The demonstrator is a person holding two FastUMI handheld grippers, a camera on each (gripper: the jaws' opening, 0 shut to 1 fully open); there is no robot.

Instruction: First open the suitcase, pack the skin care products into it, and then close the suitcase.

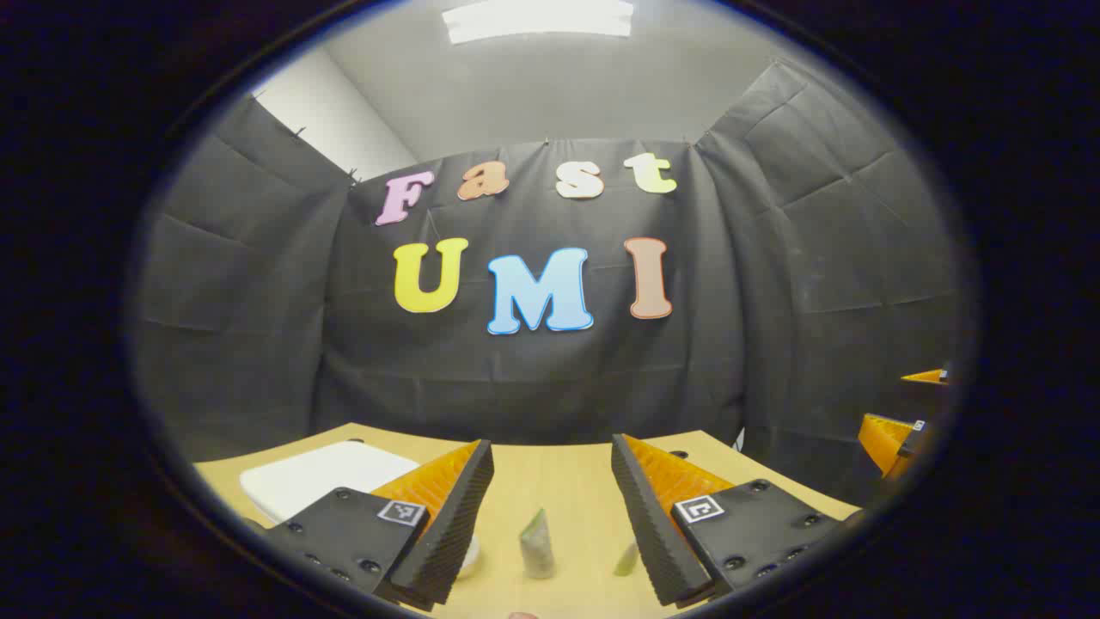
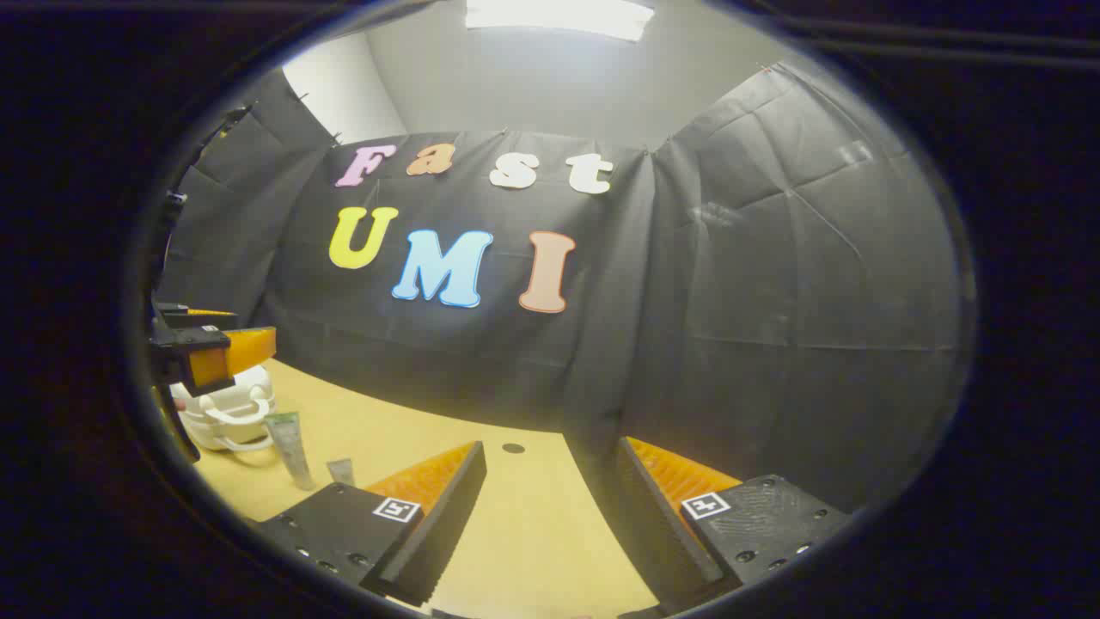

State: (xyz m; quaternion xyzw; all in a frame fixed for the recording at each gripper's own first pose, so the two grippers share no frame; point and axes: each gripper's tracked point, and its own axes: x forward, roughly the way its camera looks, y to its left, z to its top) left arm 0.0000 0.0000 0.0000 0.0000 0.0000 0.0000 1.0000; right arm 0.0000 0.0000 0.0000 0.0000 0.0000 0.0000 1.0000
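The white suitcase (image 2: 225, 419), lid down, lies on the wooden table (image 2: 524, 533) at the far left of the right gripper view, with 2 upright tubes (image 2: 290, 447) just beside it. In the left gripper view a tube (image 1: 537, 543) stands between the spread fingers of the left gripper (image 1: 550, 524), near the suitcase's lid (image 1: 326, 477). The right gripper (image 2: 550, 524) also hangs wide apart above bare table, grasping nothing.
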